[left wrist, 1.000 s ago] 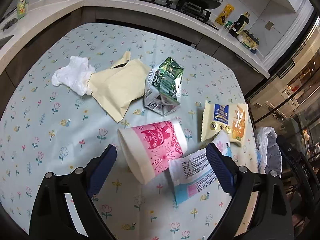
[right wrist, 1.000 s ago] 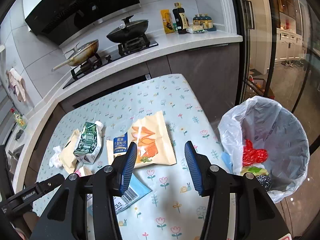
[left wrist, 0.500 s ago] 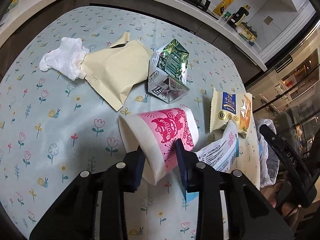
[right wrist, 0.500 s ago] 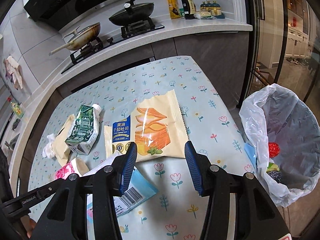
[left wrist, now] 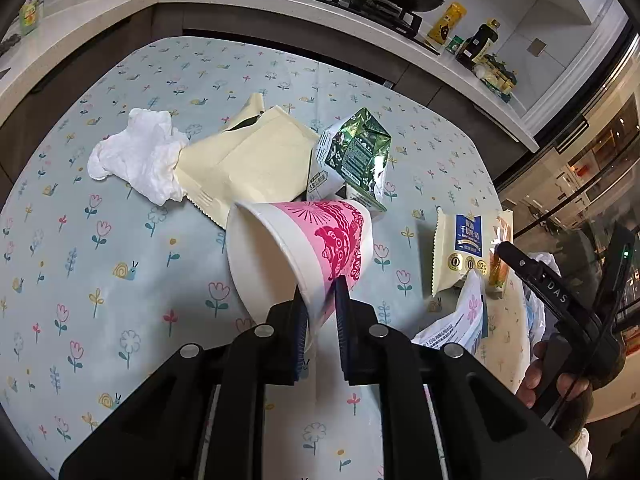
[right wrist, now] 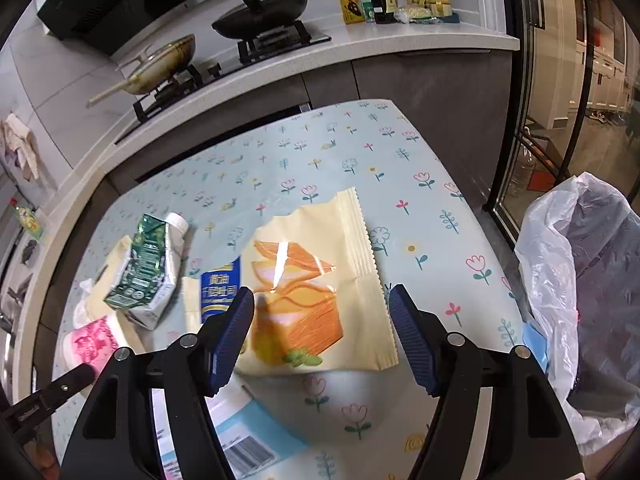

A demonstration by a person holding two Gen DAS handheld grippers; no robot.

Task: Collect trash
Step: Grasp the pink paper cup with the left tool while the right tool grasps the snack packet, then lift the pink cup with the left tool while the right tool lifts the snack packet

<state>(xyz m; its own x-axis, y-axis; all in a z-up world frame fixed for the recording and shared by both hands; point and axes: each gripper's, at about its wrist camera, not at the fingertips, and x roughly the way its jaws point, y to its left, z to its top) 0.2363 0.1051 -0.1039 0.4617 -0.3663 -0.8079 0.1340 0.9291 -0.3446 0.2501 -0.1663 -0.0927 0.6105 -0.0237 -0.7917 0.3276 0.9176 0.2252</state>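
In the left wrist view my left gripper is shut on the side wall of a pink and white paper cup, which tilts up off the flowered tablecloth. Behind it lie a green milk carton, a cream pouch and a crumpled white tissue. In the right wrist view my right gripper hangs just above a yellow toast wrapper, its jaws opening wide with nothing pressed between them. The wrapper lies flat under the gap.
A bin lined with a clear bag stands off the table's right edge. A blue and white printed packet lies near the front edge. A counter with a stove, pans and bottles runs behind the table.
My left gripper has shut on the cup's wall and tipped the cup up. My right gripper has sunk toward the toast wrapper and its jaws have spread wider.
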